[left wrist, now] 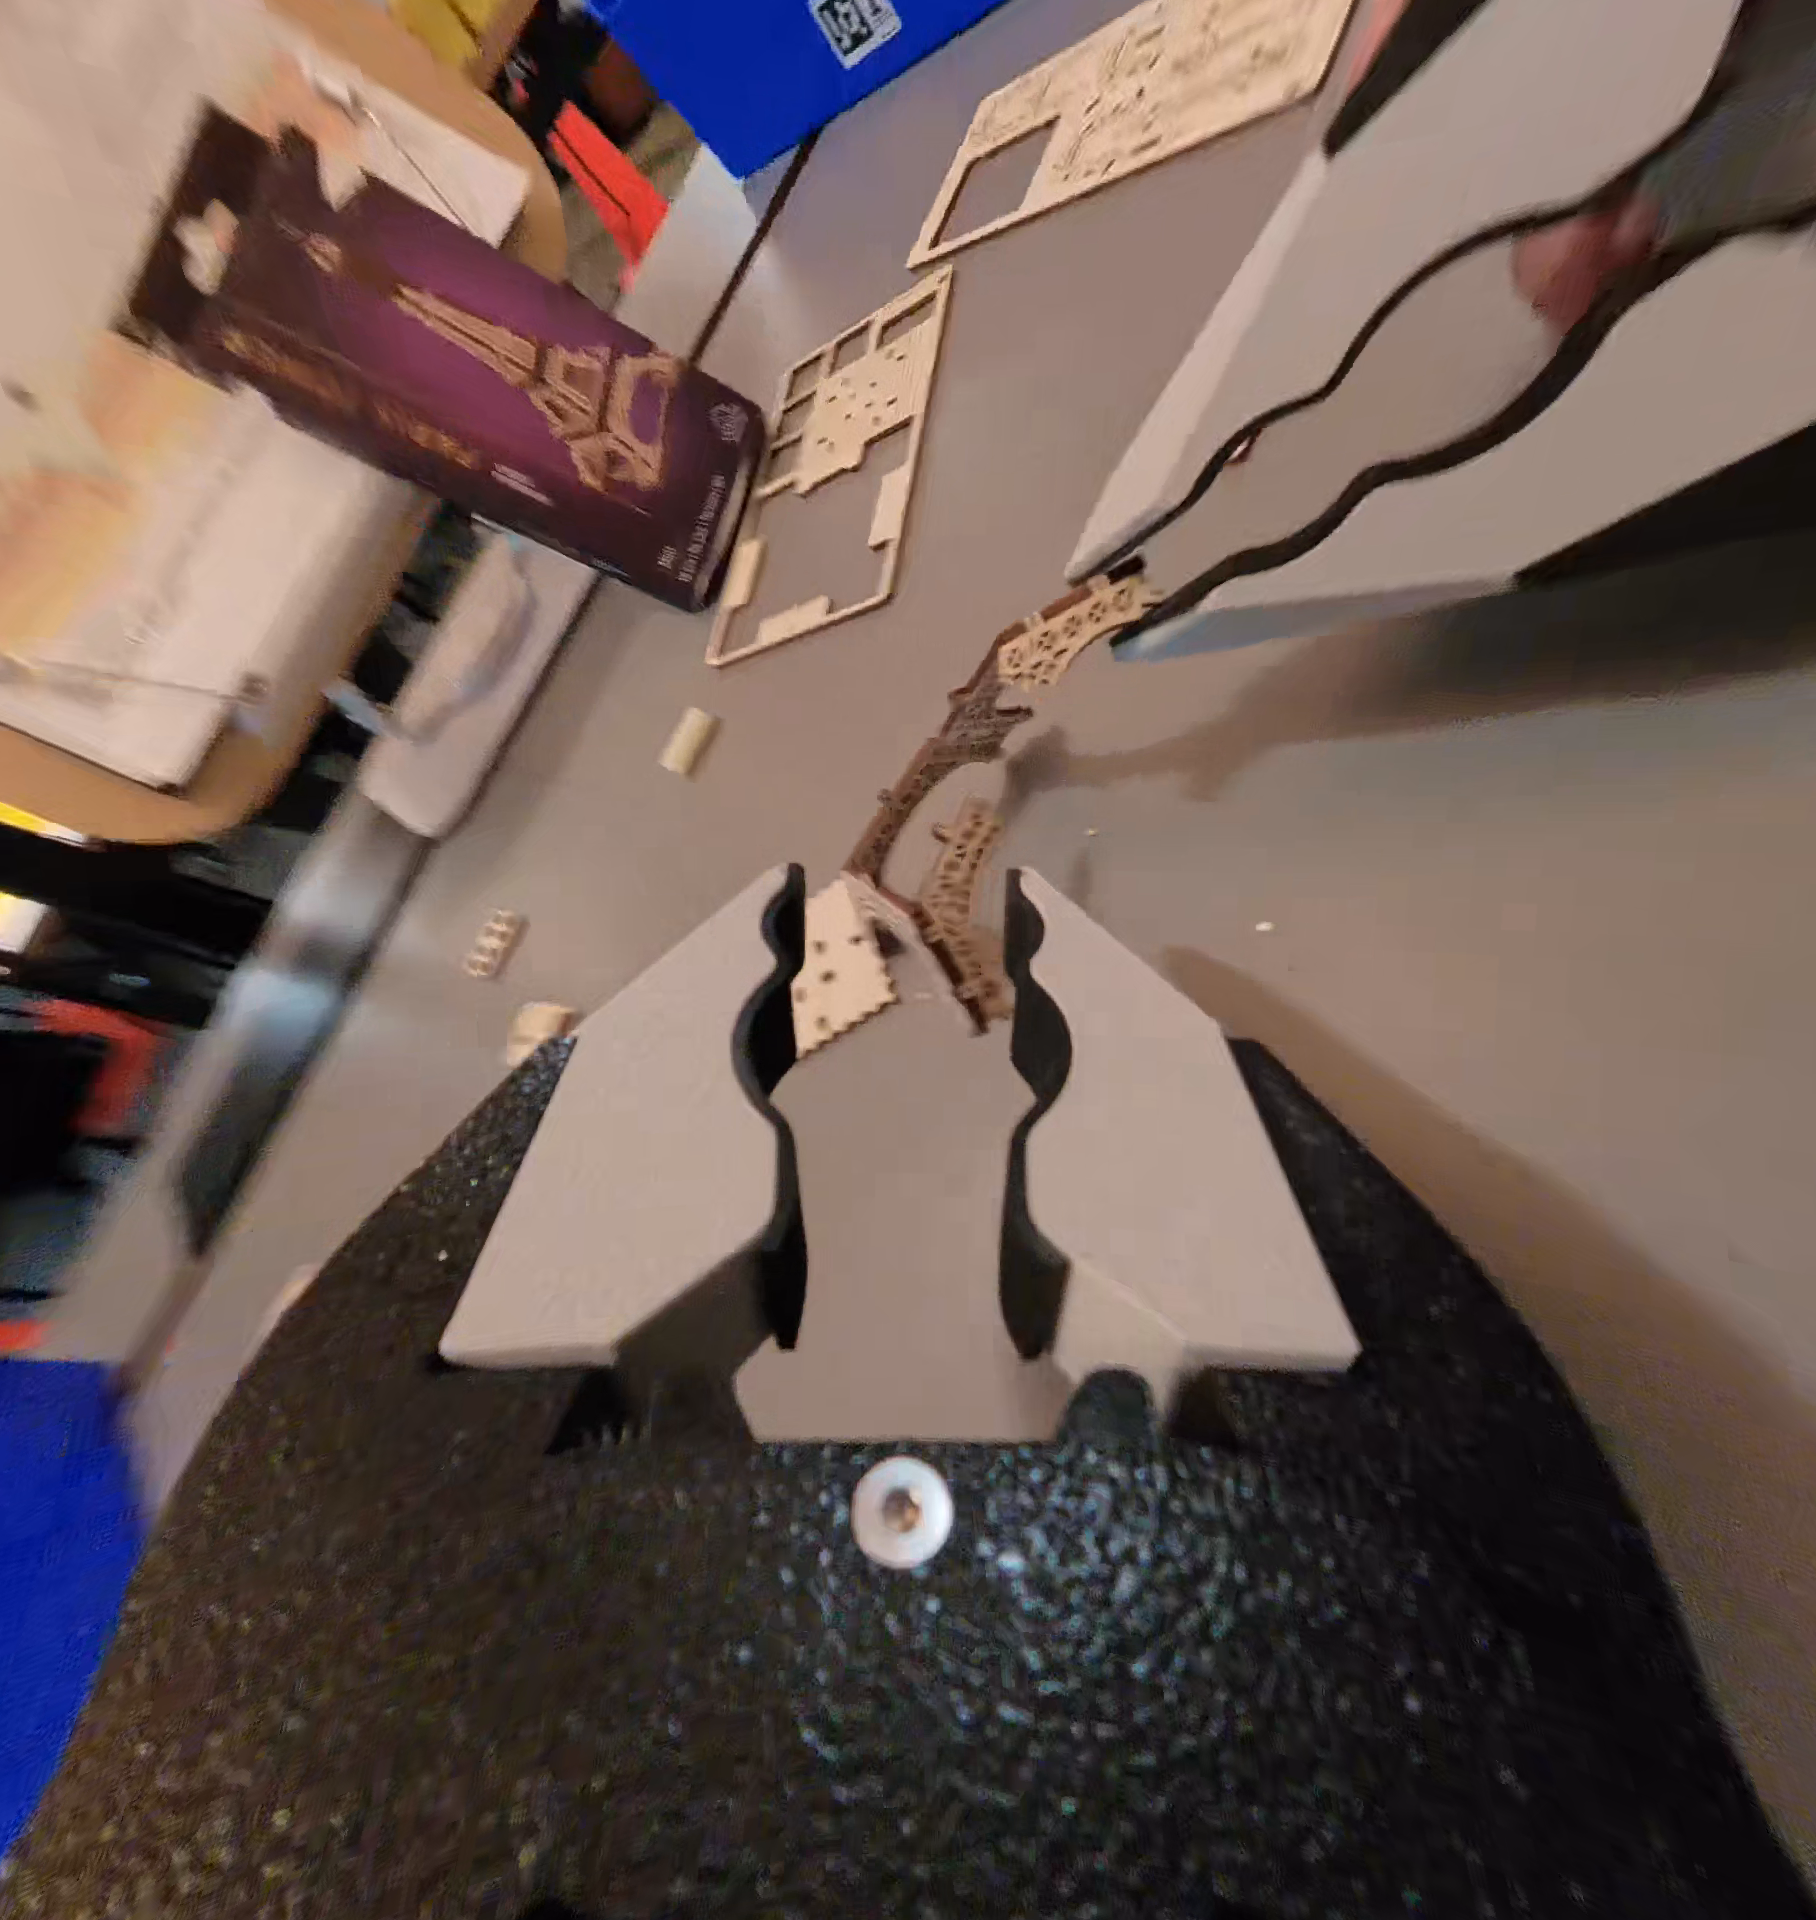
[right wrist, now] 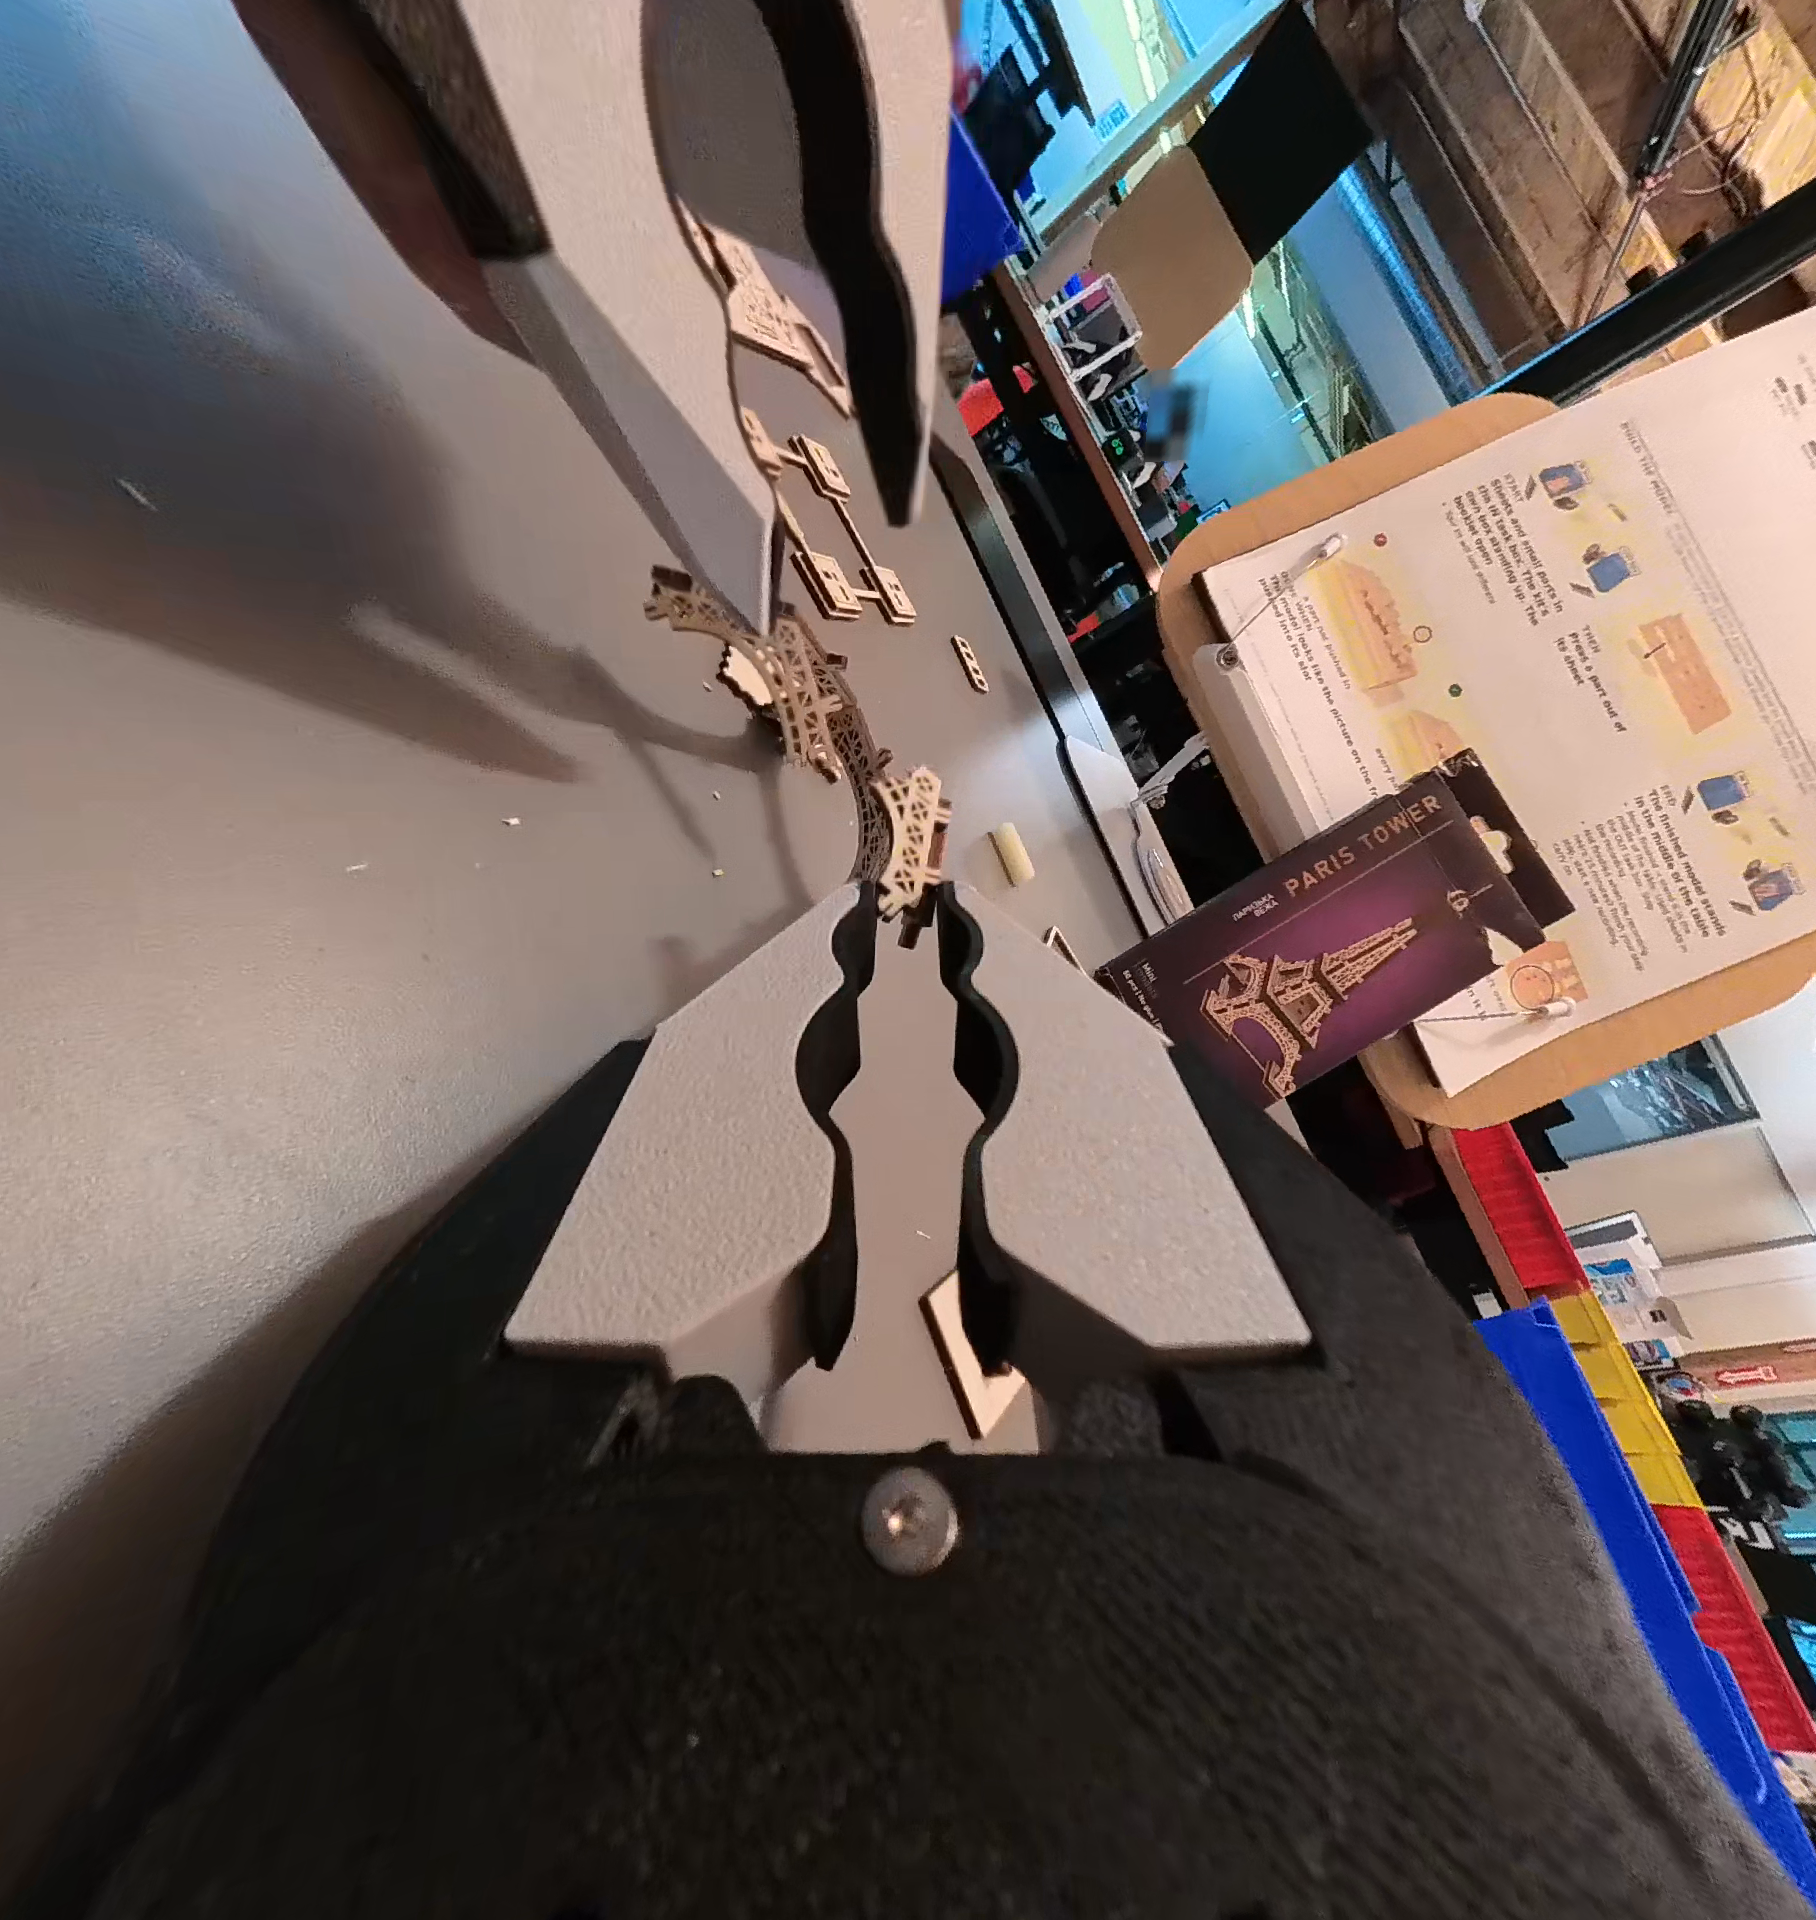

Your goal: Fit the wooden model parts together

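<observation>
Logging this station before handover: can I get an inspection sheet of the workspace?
Surface: grey table, wood crumbs scattered.
Job's things: wooden tower model between both grippers; part sheets lying flat.
Clutter: purple box, loose wooden bits.
Grippers: right hand-held gripper shut on the model's narrow end; left hand-held gripper around its base, grip unclear.
Cables: nothing seen.
Surroundings: instruction sheet on a board, blue bins.

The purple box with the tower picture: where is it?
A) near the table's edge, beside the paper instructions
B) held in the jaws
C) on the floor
A: the purple box stands at the table edge beside the paper instructions, clear of both grippers.
</observation>
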`<control>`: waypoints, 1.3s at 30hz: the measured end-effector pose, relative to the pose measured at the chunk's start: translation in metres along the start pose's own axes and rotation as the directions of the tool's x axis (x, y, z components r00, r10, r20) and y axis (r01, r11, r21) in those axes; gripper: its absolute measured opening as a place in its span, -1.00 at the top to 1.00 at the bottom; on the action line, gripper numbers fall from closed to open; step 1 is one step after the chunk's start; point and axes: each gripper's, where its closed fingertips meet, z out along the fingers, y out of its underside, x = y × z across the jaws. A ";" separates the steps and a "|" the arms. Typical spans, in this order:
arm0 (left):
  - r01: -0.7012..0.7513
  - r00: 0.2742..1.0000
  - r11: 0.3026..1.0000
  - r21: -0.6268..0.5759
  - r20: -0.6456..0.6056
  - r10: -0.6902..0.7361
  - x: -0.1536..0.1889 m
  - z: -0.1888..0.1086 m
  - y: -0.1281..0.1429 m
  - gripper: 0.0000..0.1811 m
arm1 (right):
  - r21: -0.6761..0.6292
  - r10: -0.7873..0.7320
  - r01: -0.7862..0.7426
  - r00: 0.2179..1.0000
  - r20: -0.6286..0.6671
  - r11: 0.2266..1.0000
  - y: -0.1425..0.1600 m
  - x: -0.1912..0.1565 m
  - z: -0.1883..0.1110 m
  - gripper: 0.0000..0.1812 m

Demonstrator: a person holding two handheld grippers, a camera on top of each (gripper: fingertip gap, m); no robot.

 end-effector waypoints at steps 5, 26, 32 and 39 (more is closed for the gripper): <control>0.496 0.844 0.868 -0.004 -0.232 -0.483 0.032 -0.003 -0.016 0.70 | 0.005 0.013 -0.013 1.000 -0.017 1.000 0.000 0.003 -0.001 0.90; 0.993 -0.031 0.037 -0.110 -0.557 -0.830 0.037 0.012 -0.053 0.98 | 0.080 0.026 -0.027 1.000 0.015 0.996 -0.013 -0.001 -0.004 0.90; 0.991 -0.051 0.026 -0.130 -0.555 -0.830 0.040 0.012 -0.052 1.00 | 0.081 -0.001 -0.003 0.999 0.055 0.997 -0.013 -0.009 -0.004 0.77; 0.985 0.044 0.121 -0.123 -0.497 -0.866 0.044 0.012 -0.043 1.00 | 0.044 0.034 -0.042 0.982 0.184 0.998 -0.002 -0.019 -0.011 0.53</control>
